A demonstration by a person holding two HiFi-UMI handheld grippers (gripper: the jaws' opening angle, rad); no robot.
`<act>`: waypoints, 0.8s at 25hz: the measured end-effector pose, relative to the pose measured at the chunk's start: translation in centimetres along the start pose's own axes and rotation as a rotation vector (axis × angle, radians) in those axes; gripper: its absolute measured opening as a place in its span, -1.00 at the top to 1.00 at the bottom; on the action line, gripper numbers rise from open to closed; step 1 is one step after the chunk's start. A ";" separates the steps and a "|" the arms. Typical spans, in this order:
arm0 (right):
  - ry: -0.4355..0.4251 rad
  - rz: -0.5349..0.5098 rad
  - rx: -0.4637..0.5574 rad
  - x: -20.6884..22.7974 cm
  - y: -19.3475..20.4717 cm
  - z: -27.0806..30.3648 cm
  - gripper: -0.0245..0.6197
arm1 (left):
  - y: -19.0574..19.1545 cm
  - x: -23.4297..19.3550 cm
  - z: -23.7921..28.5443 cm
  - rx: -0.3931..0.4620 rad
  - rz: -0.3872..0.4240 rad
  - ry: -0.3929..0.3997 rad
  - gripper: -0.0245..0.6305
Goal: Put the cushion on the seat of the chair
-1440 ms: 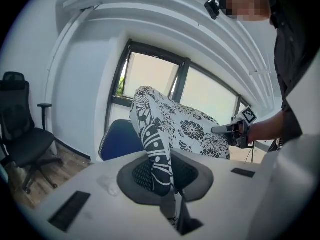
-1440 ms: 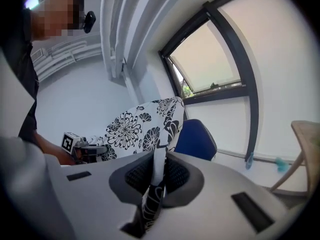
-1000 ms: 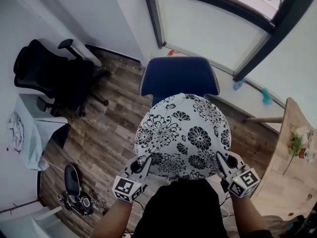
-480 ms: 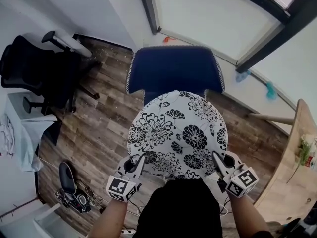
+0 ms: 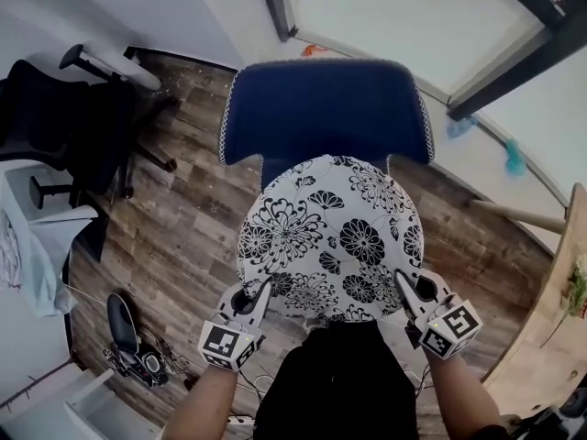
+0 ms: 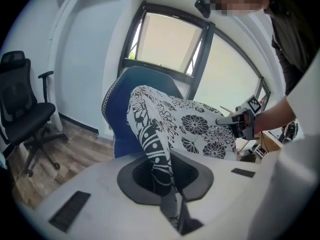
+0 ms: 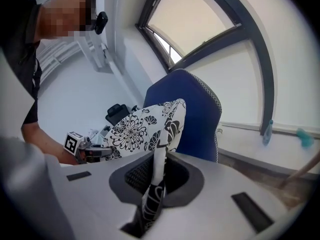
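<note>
A round white cushion (image 5: 332, 239) with black flower print hangs in the air in front of the blue chair (image 5: 326, 113), covering its seat in the head view. My left gripper (image 5: 261, 292) is shut on the cushion's near left edge, and my right gripper (image 5: 401, 285) is shut on its near right edge. In the left gripper view the cushion (image 6: 165, 129) runs out of the jaws toward the chair (image 6: 120, 114). In the right gripper view the cushion's edge (image 7: 160, 154) is pinched between the jaws, with the chair's back (image 7: 197, 116) just behind.
A black office chair (image 5: 78, 122) stands at the left by a white table (image 5: 37, 246). Shoes (image 5: 128, 337) lie on the wood floor at lower left. A wooden table edge (image 5: 559, 310) is at the right. A window wall (image 5: 385, 16) rises behind the blue chair.
Both grippers have sunk a little with the cushion still held. In the head view the blue chair's back now shows larger and nearer beyond the cushion.
</note>
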State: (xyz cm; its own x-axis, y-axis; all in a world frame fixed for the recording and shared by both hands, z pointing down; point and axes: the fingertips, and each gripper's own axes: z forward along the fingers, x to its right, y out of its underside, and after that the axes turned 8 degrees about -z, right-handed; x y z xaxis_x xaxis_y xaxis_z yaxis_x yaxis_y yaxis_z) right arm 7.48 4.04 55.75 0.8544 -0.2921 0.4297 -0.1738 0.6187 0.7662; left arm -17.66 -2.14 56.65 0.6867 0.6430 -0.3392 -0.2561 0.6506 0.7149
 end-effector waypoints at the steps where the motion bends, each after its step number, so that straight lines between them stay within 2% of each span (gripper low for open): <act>1: 0.002 -0.004 -0.006 0.0 0.0 0.1 0.80 | 0.1 0.0 0.1 -0.005 -0.006 -0.001 0.84; 14: -0.008 -0.057 -0.070 -1.4 -0.9 -0.3 0.80 | -0.4 0.3 0.1 -0.014 -0.027 0.013 0.84; 20: -0.018 0.031 -0.089 -1.3 -1.2 -0.7 0.80 | 0.0 0.1 -0.1 -0.019 -0.065 0.033 0.84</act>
State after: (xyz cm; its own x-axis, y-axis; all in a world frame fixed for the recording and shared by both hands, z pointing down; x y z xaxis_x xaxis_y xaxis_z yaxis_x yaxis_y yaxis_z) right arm 6.93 4.12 53.94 0.8401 -0.2844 0.4620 -0.1553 0.6898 0.7071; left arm -17.63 -1.98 56.56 0.6792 0.6122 -0.4049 -0.2252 0.6989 0.6788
